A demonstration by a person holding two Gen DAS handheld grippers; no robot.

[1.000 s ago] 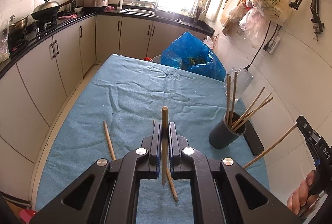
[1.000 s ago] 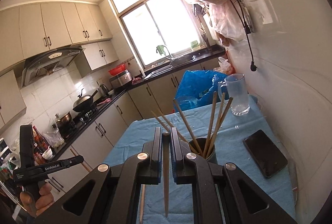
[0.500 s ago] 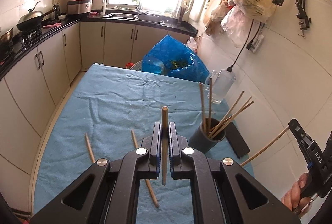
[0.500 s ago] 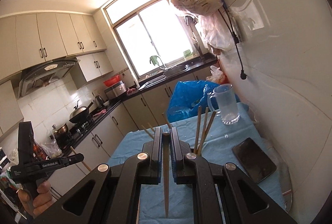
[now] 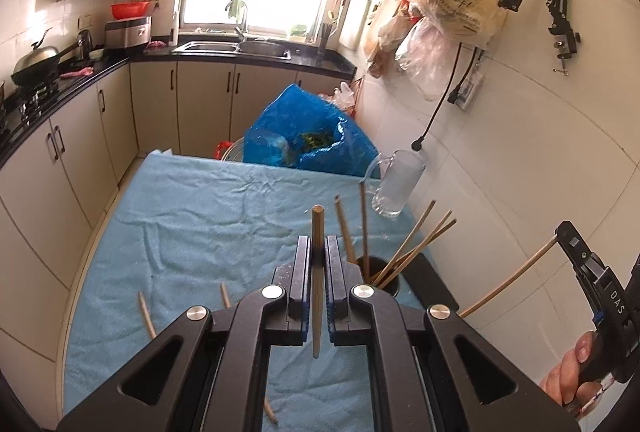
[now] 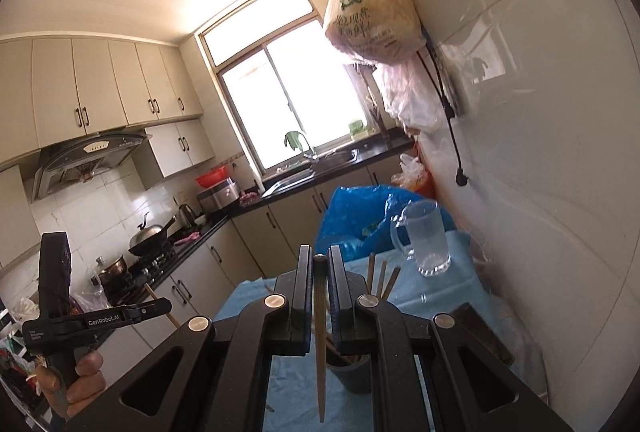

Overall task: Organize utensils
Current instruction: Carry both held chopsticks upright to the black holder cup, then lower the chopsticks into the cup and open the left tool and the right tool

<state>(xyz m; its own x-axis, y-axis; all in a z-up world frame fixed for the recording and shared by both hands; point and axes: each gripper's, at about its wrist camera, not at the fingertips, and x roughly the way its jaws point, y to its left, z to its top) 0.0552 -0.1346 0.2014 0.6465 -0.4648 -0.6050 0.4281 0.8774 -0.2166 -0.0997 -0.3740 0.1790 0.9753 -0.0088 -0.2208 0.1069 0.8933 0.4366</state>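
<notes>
My left gripper [image 5: 318, 264] is clenched on one chopstick [image 5: 317, 272], which stands upright between the jaws with its blunt end above them and its thin end below. A second ago the dark holder [image 5: 384, 278] sat well off to the right of this gripper; now it lies just ahead and slightly right, partly hidden behind the right jaw, with its bundle of chopsticks [image 5: 416, 248] fanning up beside the gripper tips. Two loose chopsticks [image 5: 146, 314] on the blue cloth [image 5: 200, 224] have slid down toward the lower left of the view, close under the gripper.

My right gripper [image 6: 319, 272] also grips a single chopstick [image 6: 320, 332], thin end down. Compared with a second ago this view has tipped up toward the ceiling, and the holder [image 6: 354, 376] has dropped from ahead of the jaws to right below them. The glass mug [image 6: 426, 244] stands ahead to the right, and the phone [image 6: 480, 328] shows only as an edge at the right.
</notes>
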